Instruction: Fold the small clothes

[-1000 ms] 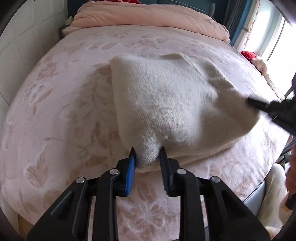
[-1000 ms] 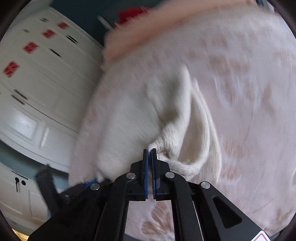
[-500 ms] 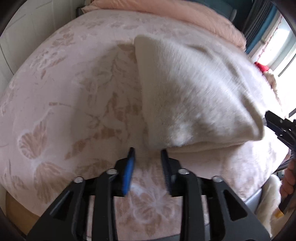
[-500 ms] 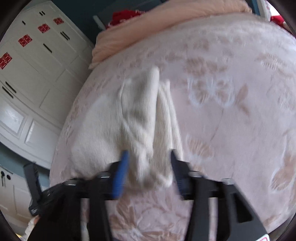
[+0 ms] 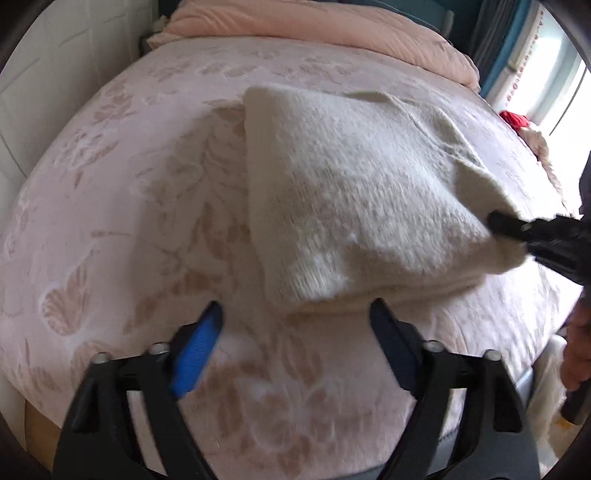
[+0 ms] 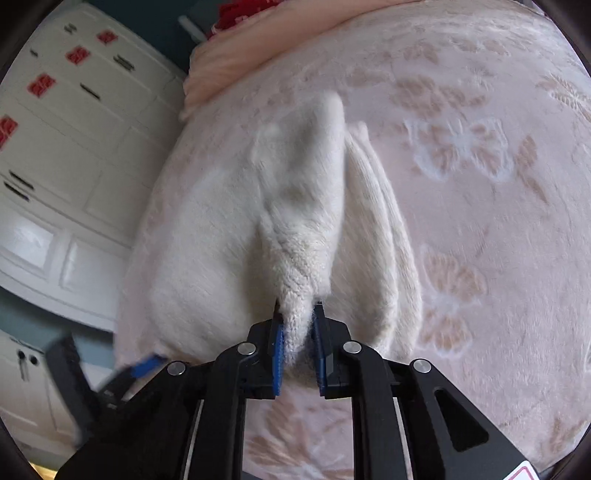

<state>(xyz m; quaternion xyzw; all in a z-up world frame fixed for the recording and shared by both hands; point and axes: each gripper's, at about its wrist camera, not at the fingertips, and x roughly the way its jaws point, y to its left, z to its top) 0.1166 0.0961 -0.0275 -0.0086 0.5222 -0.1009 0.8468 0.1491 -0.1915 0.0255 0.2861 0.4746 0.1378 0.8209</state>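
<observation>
A cream knitted sweater (image 5: 354,192) lies folded on the pink flowered bedspread (image 5: 122,206). My left gripper (image 5: 295,314) is open wide and empty, just short of the sweater's near edge. My right gripper (image 6: 298,314) is shut on a bunched corner of the sweater (image 6: 299,236). It shows in the left wrist view (image 5: 517,229) at the sweater's right corner. The left gripper shows blurred at the lower left of the right wrist view (image 6: 144,369).
A rolled peach duvet (image 5: 332,26) lies along the head of the bed. White cupboards (image 6: 55,155) stand beyond the bed's side. A red item (image 5: 515,120) lies near the window at the far right. The bed's near edge (image 5: 532,380) drops off at the lower right.
My left gripper let go of the sweater's near edge, drew back and opened wide. My right gripper opened briefly, then closed again on the sweater's corner.
</observation>
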